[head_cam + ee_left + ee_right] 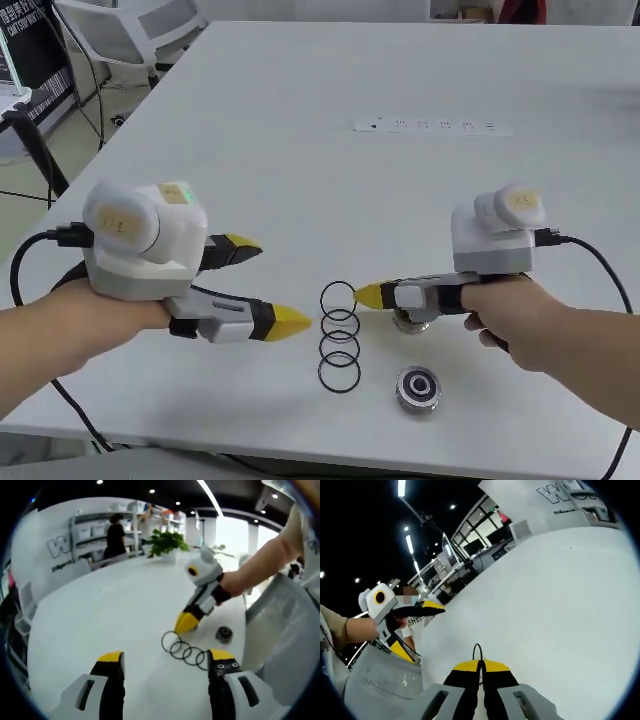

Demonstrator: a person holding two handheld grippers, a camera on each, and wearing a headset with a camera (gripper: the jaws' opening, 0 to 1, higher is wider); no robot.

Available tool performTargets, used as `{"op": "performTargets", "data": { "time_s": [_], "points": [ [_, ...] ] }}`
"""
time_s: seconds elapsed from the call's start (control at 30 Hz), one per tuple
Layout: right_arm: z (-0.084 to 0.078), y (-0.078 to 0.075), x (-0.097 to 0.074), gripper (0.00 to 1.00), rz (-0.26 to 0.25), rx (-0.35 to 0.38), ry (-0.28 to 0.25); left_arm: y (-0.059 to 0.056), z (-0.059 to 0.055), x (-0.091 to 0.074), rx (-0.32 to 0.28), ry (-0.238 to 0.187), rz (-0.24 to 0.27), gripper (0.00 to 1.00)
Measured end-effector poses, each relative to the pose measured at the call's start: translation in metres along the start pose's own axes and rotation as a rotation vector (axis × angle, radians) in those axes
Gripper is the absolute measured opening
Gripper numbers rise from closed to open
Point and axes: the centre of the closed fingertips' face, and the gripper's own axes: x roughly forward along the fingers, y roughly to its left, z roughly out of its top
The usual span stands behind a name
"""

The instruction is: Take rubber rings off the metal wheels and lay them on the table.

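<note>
Several black rubber rings (340, 347) lie in a row on the white table (300, 150), also seen as rings (190, 655) in the left gripper view. The farthest ring (338, 297) meets the tip of my right gripper (368, 295), which is shut; in the right gripper view a thin black ring (477, 651) sticks out of that gripper (481, 664). One metal wheel (417, 387) stands near the front edge, and a second wheel (410, 322) sits under the right gripper. My left gripper (268, 282) hovers open left of the rings, holding nothing.
A flat socket strip (430, 125) is set into the table farther back. An office chair (130, 30) stands past the far left corner. A person stands by shelves (116, 535) in the room behind. The table's front edge is close to the wheel.
</note>
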Motion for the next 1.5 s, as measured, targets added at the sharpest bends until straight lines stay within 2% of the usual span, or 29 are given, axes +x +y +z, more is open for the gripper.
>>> {"op": "performTargets", "data": {
  "time_s": [0.3, 0.5, 0.6, 1.07, 1.3, 1.5],
  "points": [
    [-0.002, -0.006, 0.002, 0.0, -0.038, -0.025, 0.02, 0.001, -0.002, -0.001, -0.002, 0.005, -0.001, 0.68],
    [-0.002, -0.008, 0.004, 0.0, -0.046, -0.049, 0.03, 0.0, -0.002, 0.001, 0.0, 0.008, -0.003, 0.68],
    [-0.001, -0.012, 0.005, 0.0, -0.069, -0.085, 0.037, 0.0, -0.003, 0.001, 0.001, 0.01, -0.004, 0.68],
    [-0.002, -0.02, 0.008, 0.07, -0.114, -0.187, 0.072, 0.0, -0.005, 0.001, 0.001, 0.017, -0.007, 0.67],
    [0.0, -0.021, 0.006, 0.13, -0.115, -0.18, 0.056, -0.001, -0.003, 0.002, 0.002, 0.015, -0.011, 0.67],
    [0.009, -0.015, 0.0, 0.17, -0.096, -0.173, 0.015, -0.002, -0.001, 0.003, 0.004, 0.012, -0.014, 0.67]
  ]
}}
